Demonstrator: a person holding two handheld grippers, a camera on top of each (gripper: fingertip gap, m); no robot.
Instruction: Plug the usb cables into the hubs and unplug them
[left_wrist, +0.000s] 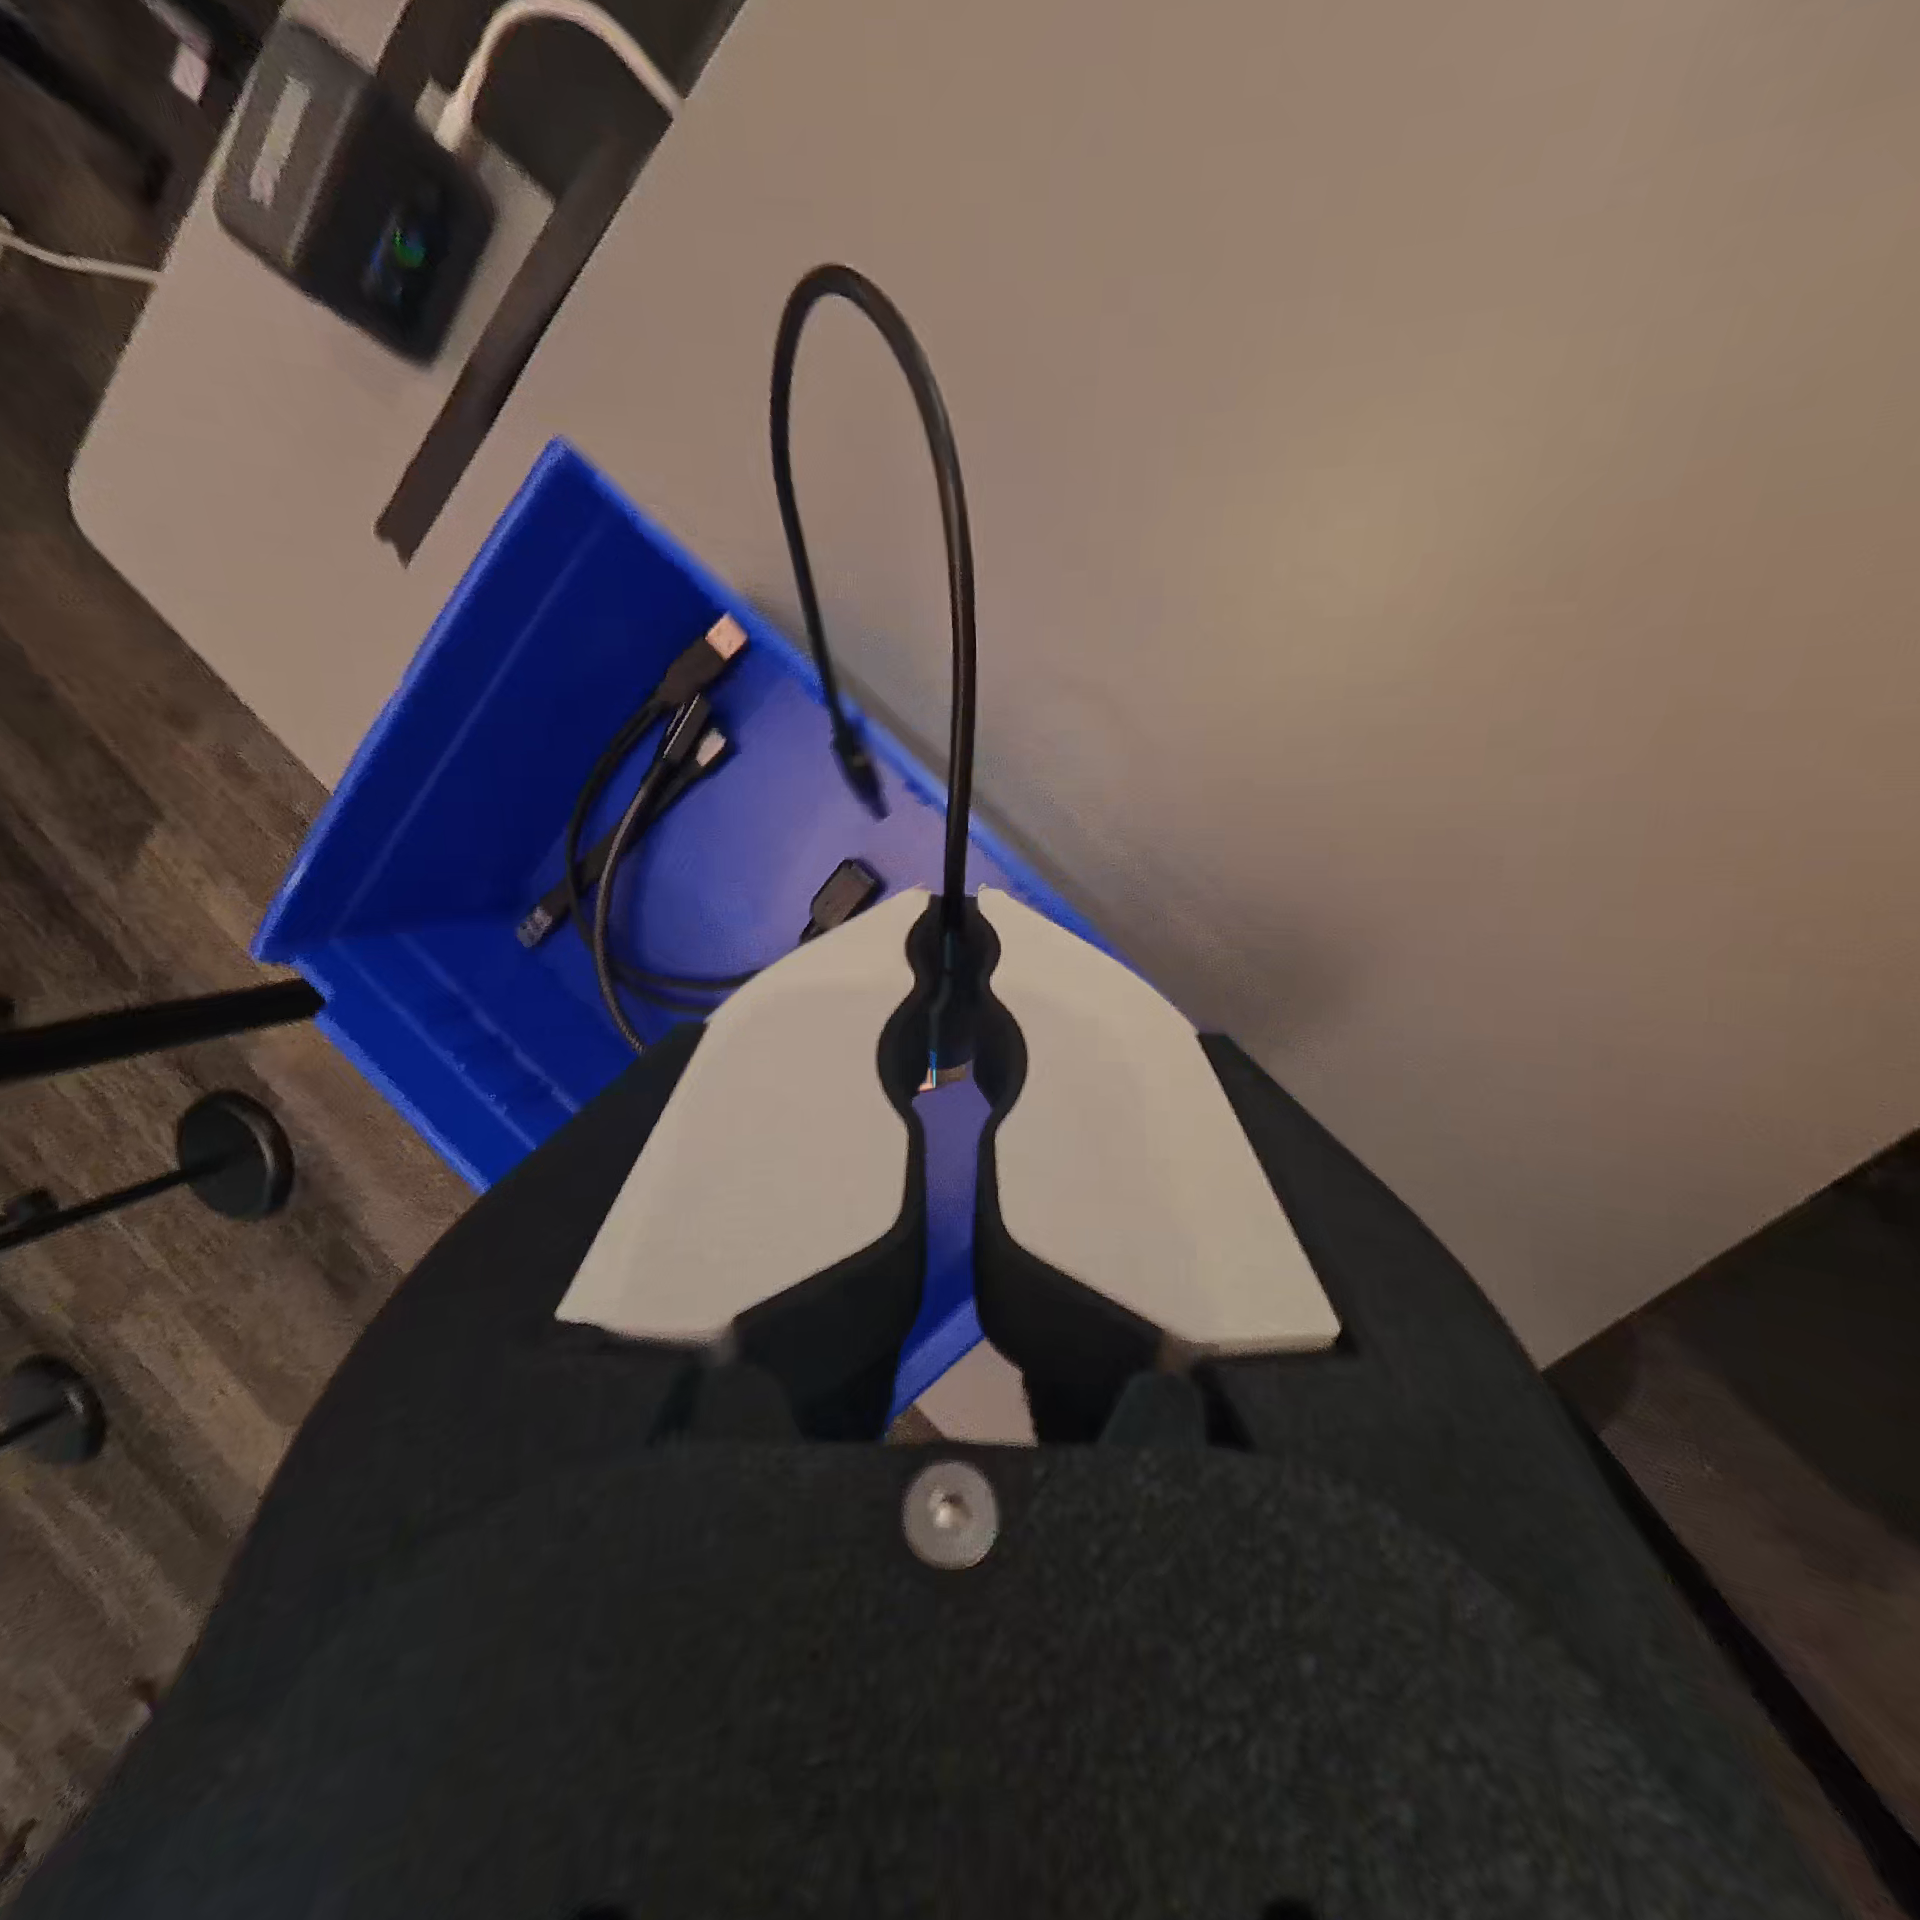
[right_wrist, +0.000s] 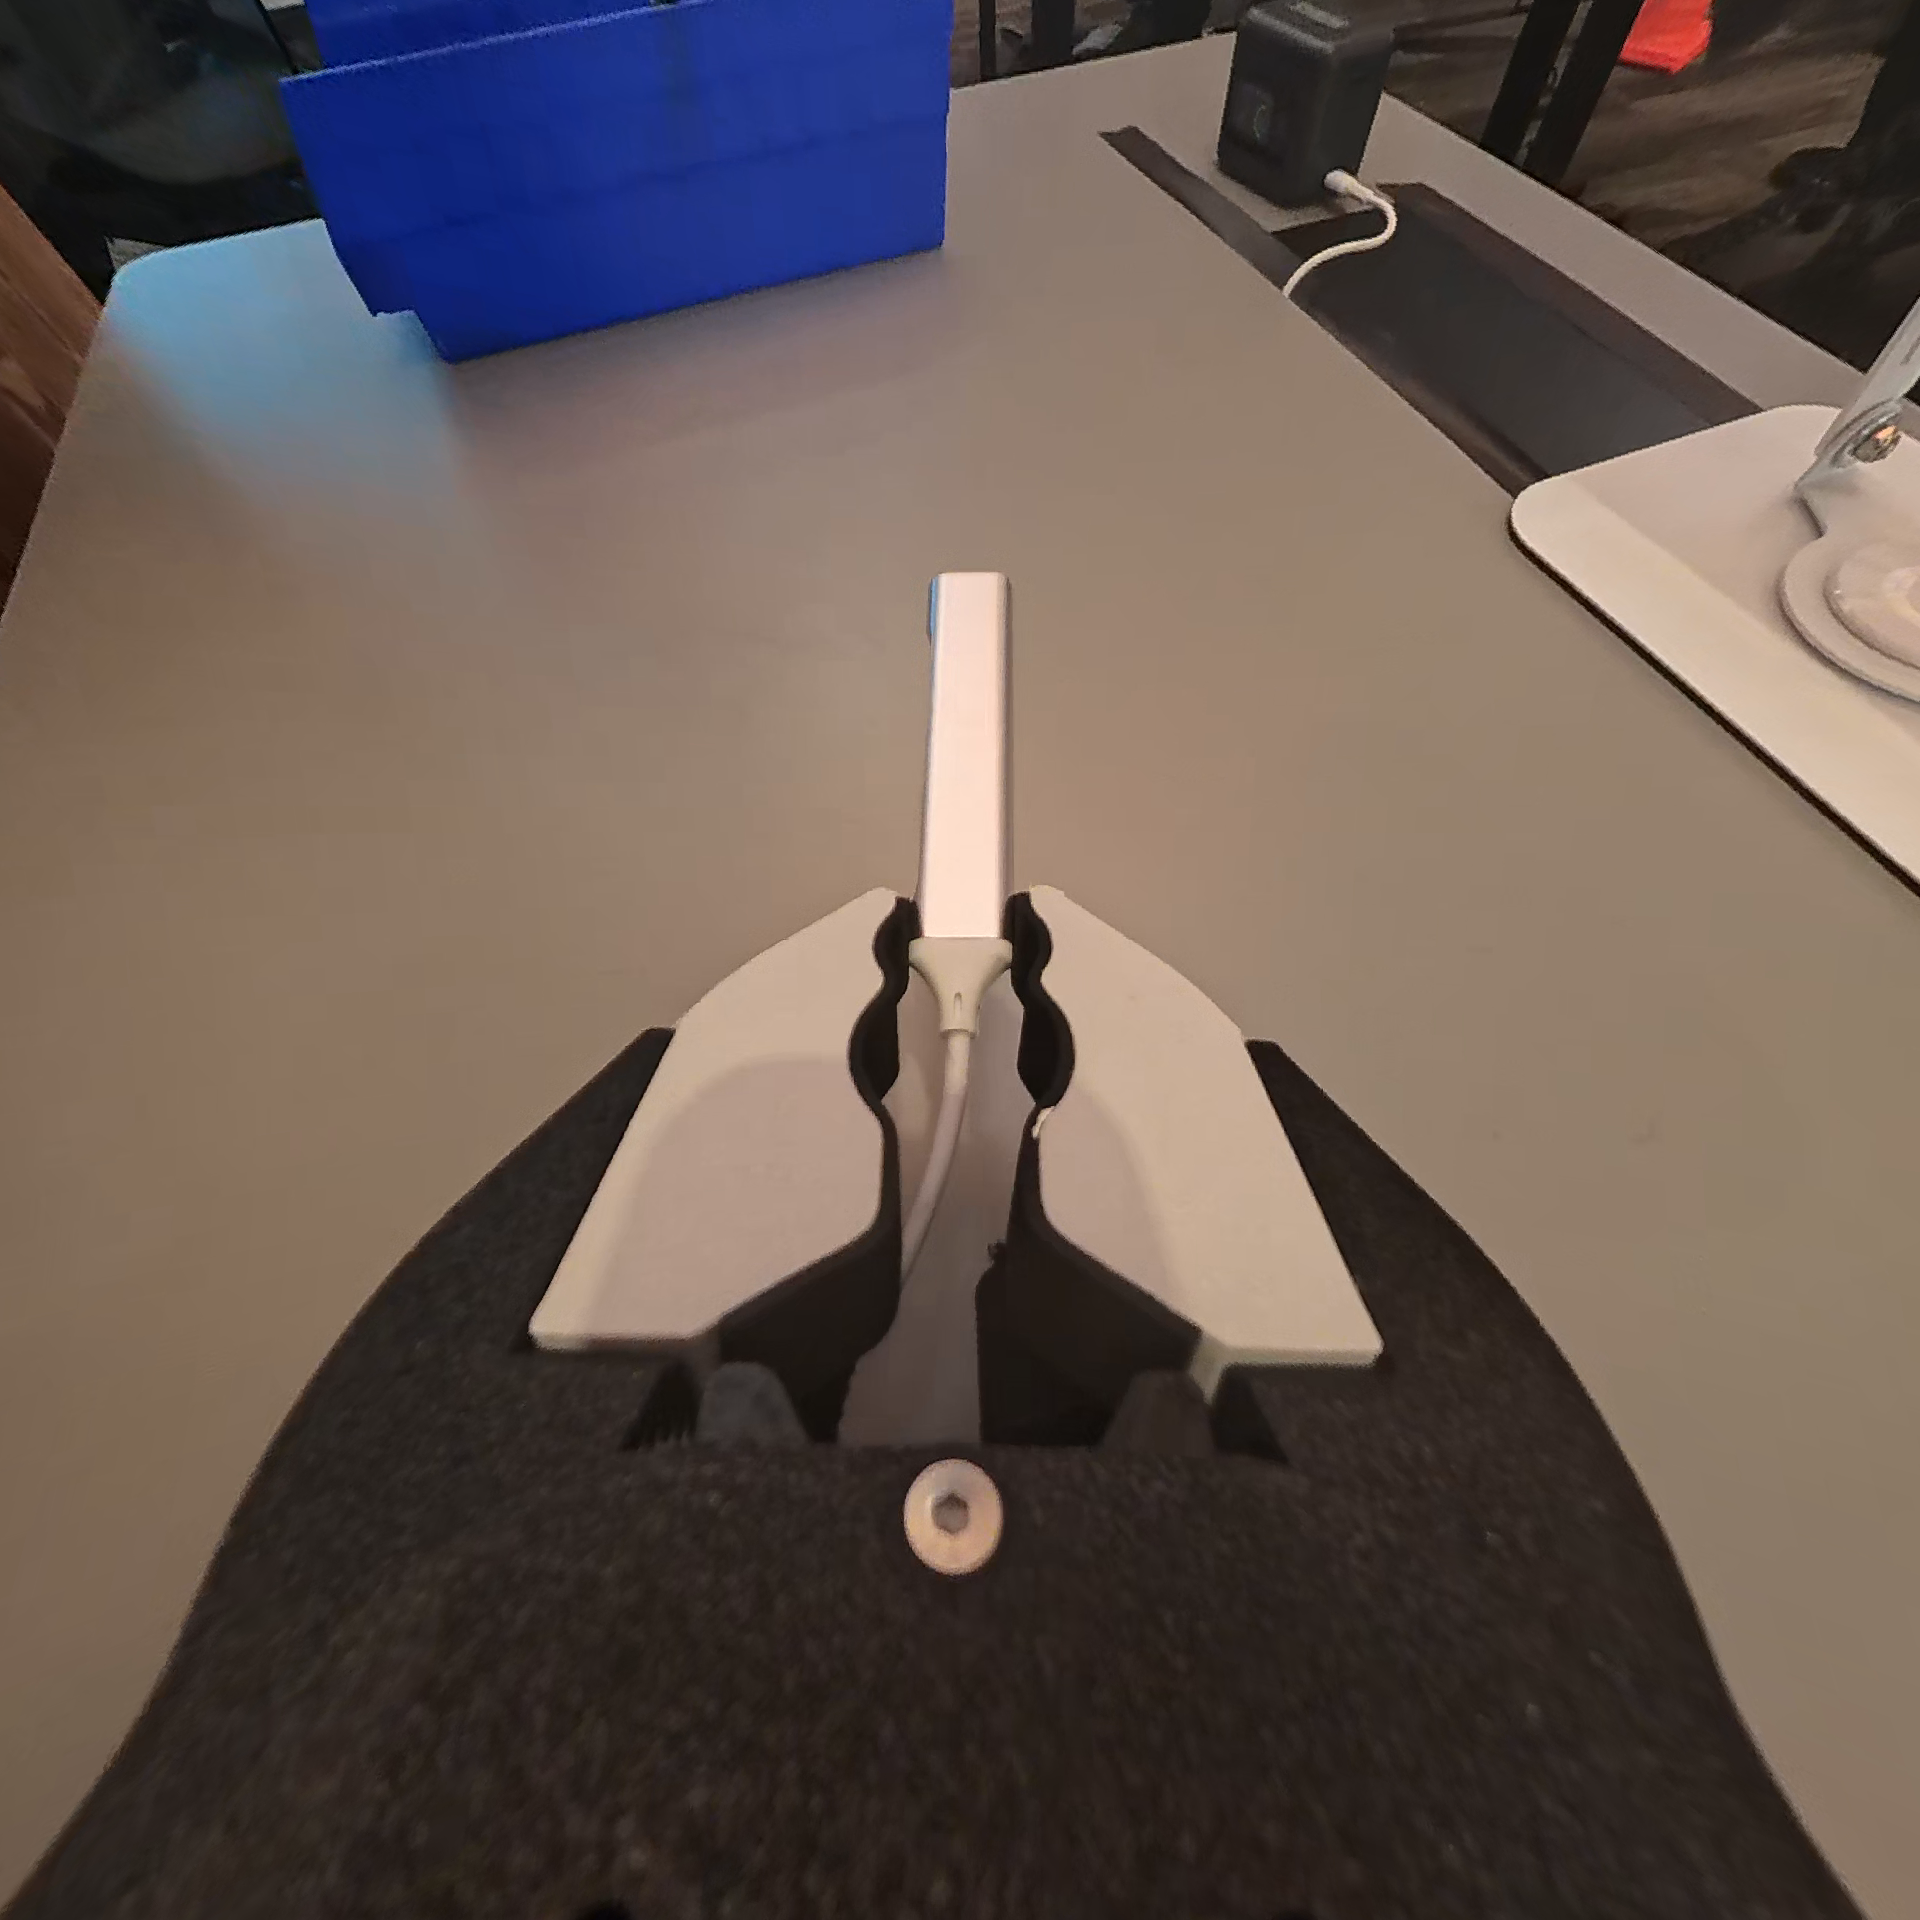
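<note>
Left gripper (left_wrist: 951, 914) pinching black usb cable (left_wrist: 956, 623) over blue bin (left_wrist: 457, 748), right gripper (right_wrist: 956, 925) clamping silver hub (right_wrist: 966, 748) above grey table (right_wrist: 468, 675), no legible writing showing.

A grey table (right_wrist: 520, 675) fills the scene. At its far edge a dark box-shaped device (right_wrist: 1304, 99) sits with a white cord (right_wrist: 1340, 244) running out of it, beside a black strip (right_wrist: 1455, 301) across the tabletop. On the right lies a white base plate (right_wrist: 1662, 582) carrying a shiny stand (right_wrist: 1870, 436). Wood-look floor (left_wrist: 156, 1299) shows below, with black round feet (left_wrist: 234, 1153) on thin legs.
</note>
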